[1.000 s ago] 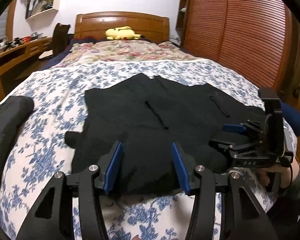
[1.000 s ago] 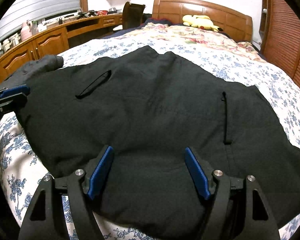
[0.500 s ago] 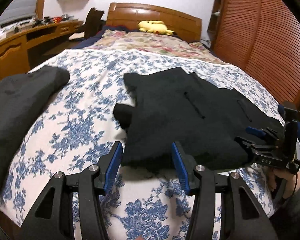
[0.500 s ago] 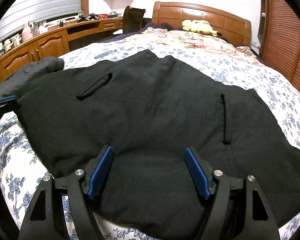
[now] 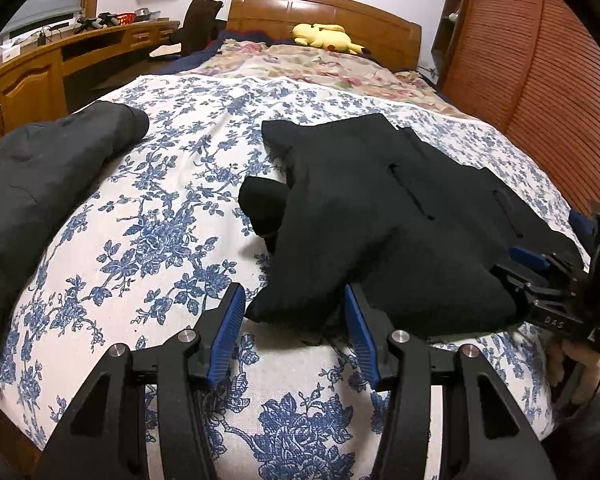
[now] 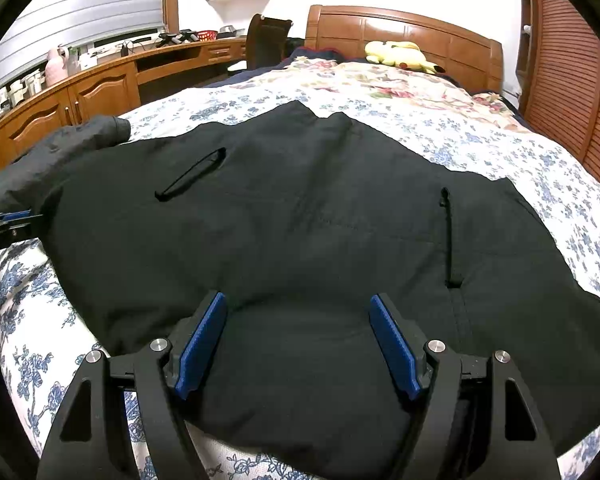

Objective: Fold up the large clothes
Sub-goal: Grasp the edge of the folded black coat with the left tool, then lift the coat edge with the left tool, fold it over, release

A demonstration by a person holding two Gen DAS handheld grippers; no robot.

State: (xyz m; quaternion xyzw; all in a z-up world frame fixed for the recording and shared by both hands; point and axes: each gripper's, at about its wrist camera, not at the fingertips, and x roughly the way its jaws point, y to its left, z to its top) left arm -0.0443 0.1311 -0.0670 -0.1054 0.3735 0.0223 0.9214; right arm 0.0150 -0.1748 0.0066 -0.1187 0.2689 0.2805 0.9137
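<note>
The black jacket point(image 6: 300, 240) lies spread flat on the bed point(image 5: 160, 220); it looks padded, soft and a bit heavy, so I'd grab the near hem corner at 12 o'clock from my left gripper point(image 5: 294, 334). Both that one and my right gripper point(image 6: 298, 346) have jaws spread, pinching nothing. The quilt is soft; a desk point(image 6: 100, 80) sits at 10 o'clock.

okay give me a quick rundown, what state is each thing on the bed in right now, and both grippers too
Black jacket: spread flat on the bedspread, not yet folded.
Grey garment: bunched near the bed's edge.
Yellow plush toy: lying by the headboard.
Left gripper: open, at the jacket's corner.
Right gripper: open, over the jacket.
</note>
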